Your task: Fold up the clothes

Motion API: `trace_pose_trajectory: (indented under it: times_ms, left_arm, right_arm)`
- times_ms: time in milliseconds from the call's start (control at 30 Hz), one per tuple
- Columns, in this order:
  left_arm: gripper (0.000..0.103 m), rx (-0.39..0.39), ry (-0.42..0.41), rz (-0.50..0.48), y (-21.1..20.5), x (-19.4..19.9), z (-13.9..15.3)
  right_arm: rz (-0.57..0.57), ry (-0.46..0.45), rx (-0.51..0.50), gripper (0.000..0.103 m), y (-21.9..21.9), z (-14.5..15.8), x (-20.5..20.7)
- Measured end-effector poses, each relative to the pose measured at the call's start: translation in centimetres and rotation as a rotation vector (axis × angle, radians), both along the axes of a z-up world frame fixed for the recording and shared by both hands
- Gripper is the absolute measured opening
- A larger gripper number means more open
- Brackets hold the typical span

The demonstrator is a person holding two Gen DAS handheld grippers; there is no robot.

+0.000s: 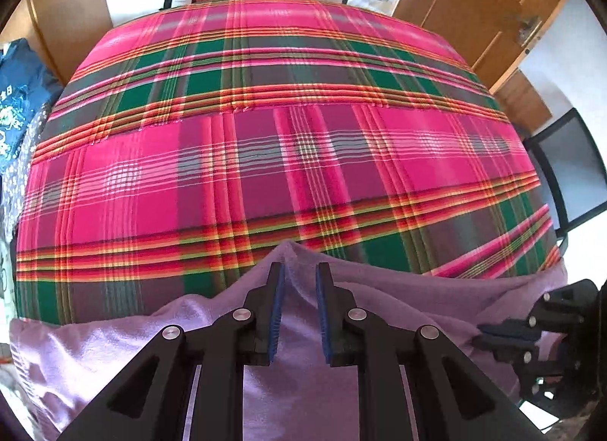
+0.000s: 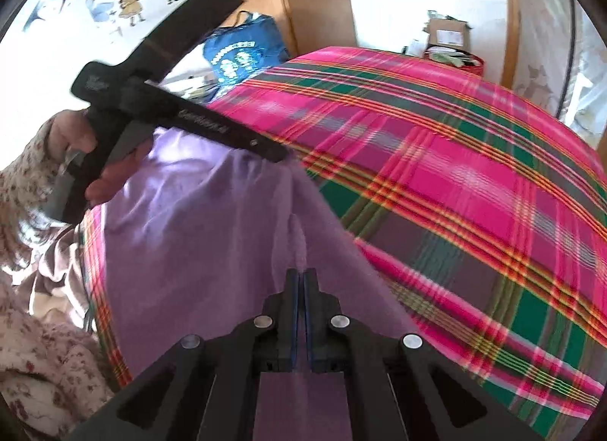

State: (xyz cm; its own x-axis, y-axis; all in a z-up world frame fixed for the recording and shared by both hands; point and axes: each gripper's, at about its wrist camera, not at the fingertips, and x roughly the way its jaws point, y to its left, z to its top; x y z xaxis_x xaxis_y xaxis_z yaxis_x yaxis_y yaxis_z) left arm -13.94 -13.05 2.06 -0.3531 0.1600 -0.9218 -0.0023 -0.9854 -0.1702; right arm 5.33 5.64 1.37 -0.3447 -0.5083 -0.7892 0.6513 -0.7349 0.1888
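Lilac garment (image 1: 303, 346) lies at near edge of plaid-covered bed (image 1: 265, 160). Left gripper (image 1: 299, 270) pinches a raised ridge of it; right gripper (image 2: 302, 274) is clenched on its edge. Step: lifting for a fold. Next, probably carry both corners across evenly.
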Motion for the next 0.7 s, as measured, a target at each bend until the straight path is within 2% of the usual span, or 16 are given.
trace_pose_trajectory:
  times_ms: [200, 300, 400, 533, 700]
  left_arm:
    - [0.017, -0.008, -0.022, 0.002, 0.1, -1.1, 0.5]
    - [0.018, 0.031, -0.101, 0.003, -0.1, -2.3, 0.0]
    - [0.018, -0.025, -0.176, 0.013, 0.0, -3.2, -0.8]
    - [0.018, -0.084, -0.217, 0.026, 0.1, -4.2, -0.9]
    - [0.018, -0.103, -0.253, 0.032, 0.6, -5.3, -0.9]
  right_arm:
    - [0.012, -0.001, 0.002, 0.003, -0.4, -0.2, 0.5]
    - [0.013, -0.005, 0.0, 0.003, -0.4, -0.3, 0.4]
    - [0.015, -0.004, -0.009, 0.003, -0.3, -0.3, 0.4]
    - [0.021, -0.004, -0.024, 0.003, -0.2, -0.1, 0.5]
    - [0.033, -0.001, -0.034, 0.003, -0.1, 0.1, 0.8]
